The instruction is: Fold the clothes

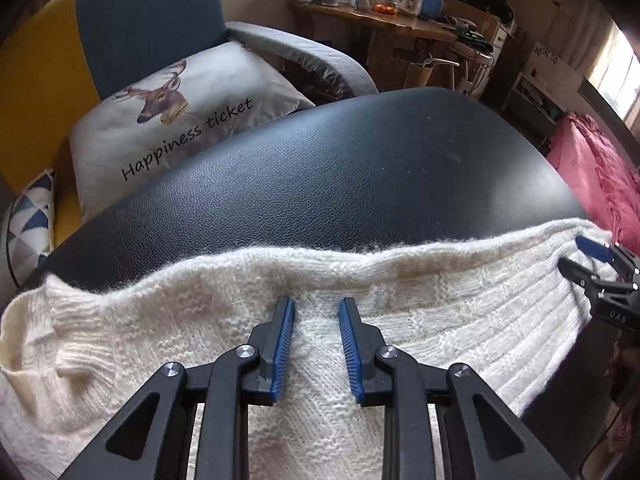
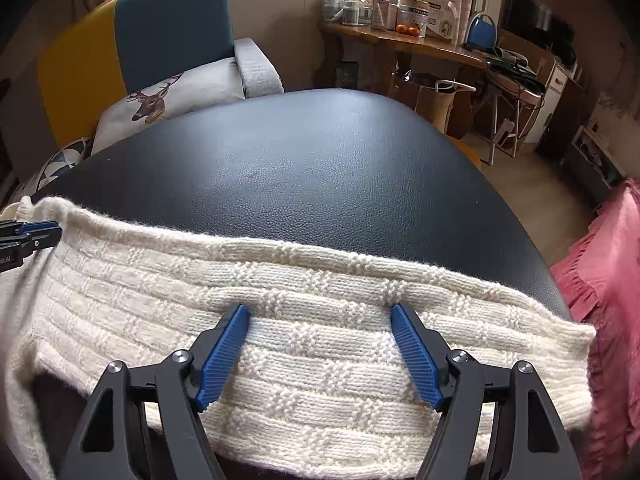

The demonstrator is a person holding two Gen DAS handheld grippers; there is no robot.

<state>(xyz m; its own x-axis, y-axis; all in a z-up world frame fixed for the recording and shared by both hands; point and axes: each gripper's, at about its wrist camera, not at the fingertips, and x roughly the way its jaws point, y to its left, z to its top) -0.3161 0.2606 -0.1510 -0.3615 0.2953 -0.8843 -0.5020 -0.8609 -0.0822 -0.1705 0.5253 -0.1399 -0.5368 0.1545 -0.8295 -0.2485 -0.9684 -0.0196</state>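
A cream knitted sweater (image 1: 400, 304) lies along the near edge of a black leather table (image 1: 340, 168). My left gripper (image 1: 316, 304) hovers over the sweater's middle, open with a narrow gap and nothing between its blue pads. In the right wrist view the same sweater (image 2: 320, 344) shows as a folded band with a woven block pattern on the table (image 2: 304, 168). My right gripper (image 2: 320, 312) stands wide open just above it. Each gripper shows at the edge of the other's view: the right gripper (image 1: 588, 260) by the sweater's right end, the left gripper (image 2: 36, 234) near its left end.
Behind the table stands a yellow and teal armchair (image 1: 120, 32) with a deer cushion (image 1: 180, 108). A pink cloth (image 1: 596, 176) lies off the table's right side. A wooden side table (image 2: 400, 40) with jars and oranges stands at the back.
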